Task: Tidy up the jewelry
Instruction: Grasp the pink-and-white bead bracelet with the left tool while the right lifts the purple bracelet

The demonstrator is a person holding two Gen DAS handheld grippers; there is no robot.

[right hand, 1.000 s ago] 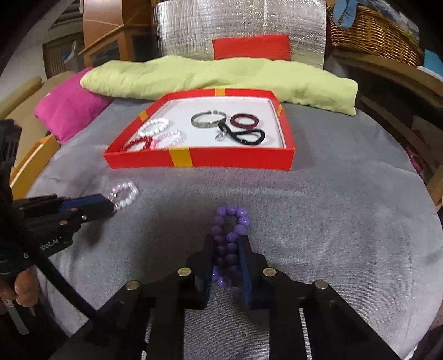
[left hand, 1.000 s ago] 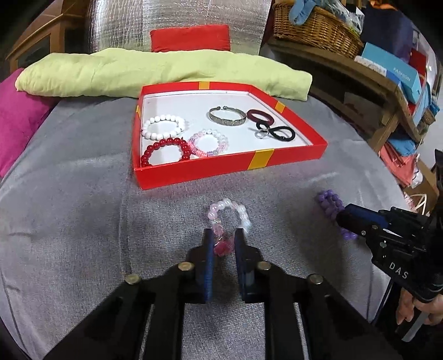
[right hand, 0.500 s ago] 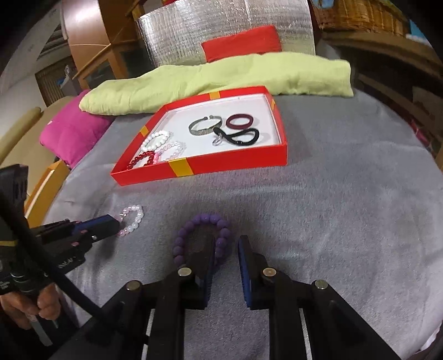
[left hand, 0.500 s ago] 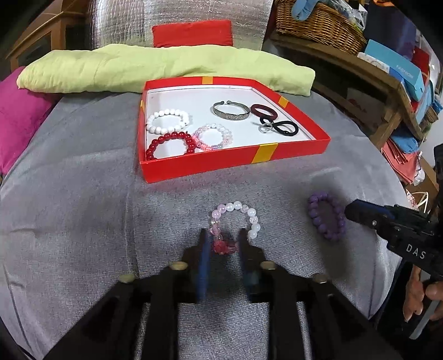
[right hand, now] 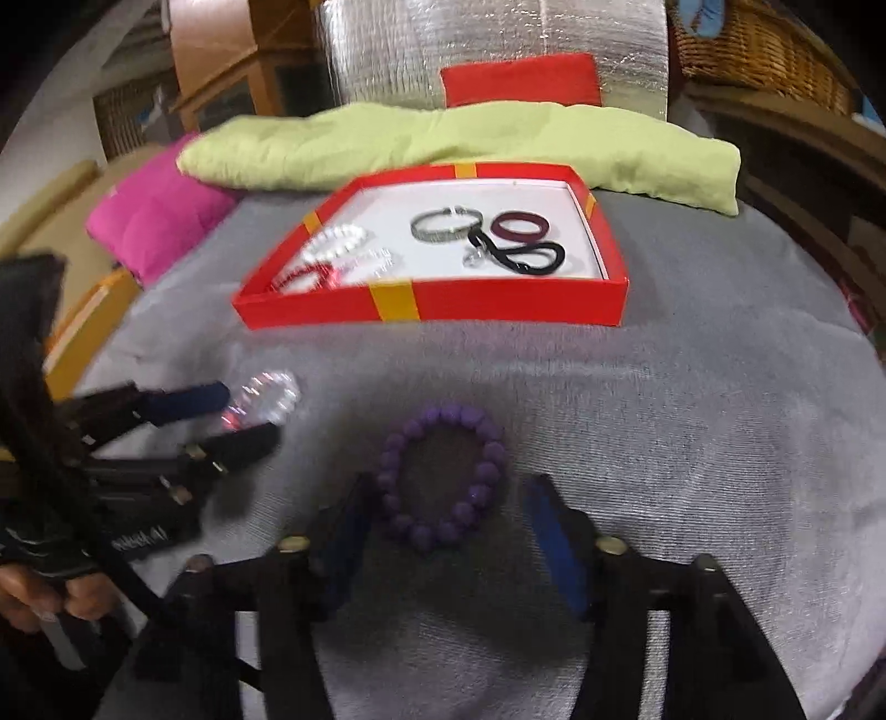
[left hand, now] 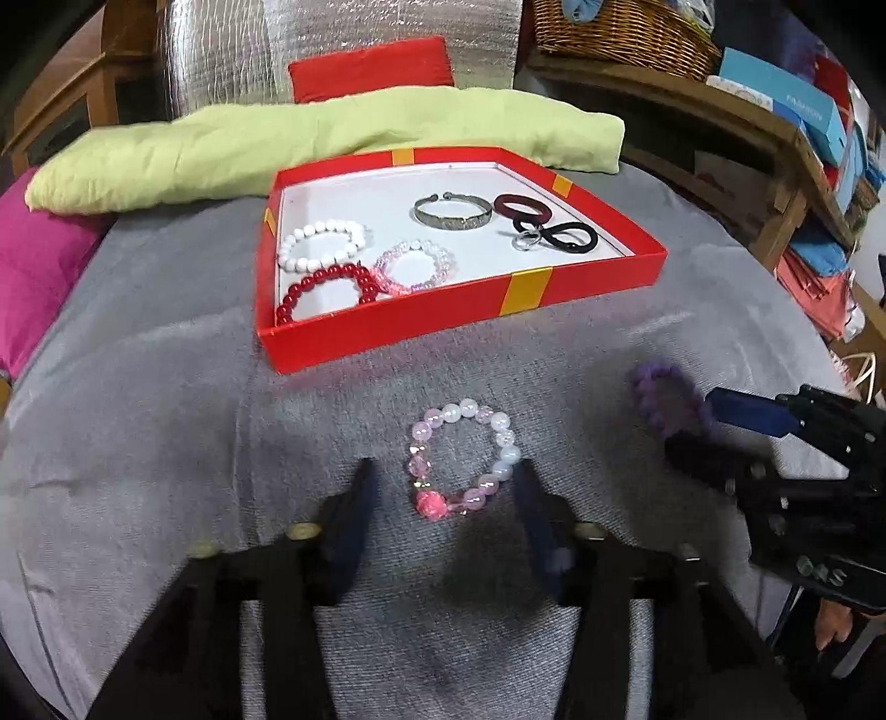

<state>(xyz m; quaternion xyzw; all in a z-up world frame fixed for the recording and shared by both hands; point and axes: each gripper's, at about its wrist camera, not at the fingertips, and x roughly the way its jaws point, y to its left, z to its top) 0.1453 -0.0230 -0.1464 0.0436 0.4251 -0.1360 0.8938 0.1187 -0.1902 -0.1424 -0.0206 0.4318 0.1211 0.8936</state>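
Right gripper [right hand: 448,526]: jaws opening; purple bead bracelet [right hand: 443,476] lies flat between the fingers on grey cloth [right hand: 692,421]
Left gripper [right hand: 252,412]: blurred, beside pale bead bracelet [right hand: 268,396]
Red tray [right hand: 498,302]: further bracelets inside

Grey cloth [left hand: 138,443] covers the whole surface. At the back there's a long lime-green cushion [left hand: 332,141], with a small red pillow [left hand: 368,69] behind it against some silver foil sheeting [left hand: 343,27]. Pink cushion [right hand: 158,213] off left, wicker basket [left hand: 626,30] on the wooden shelf [left hand: 720,119] right.
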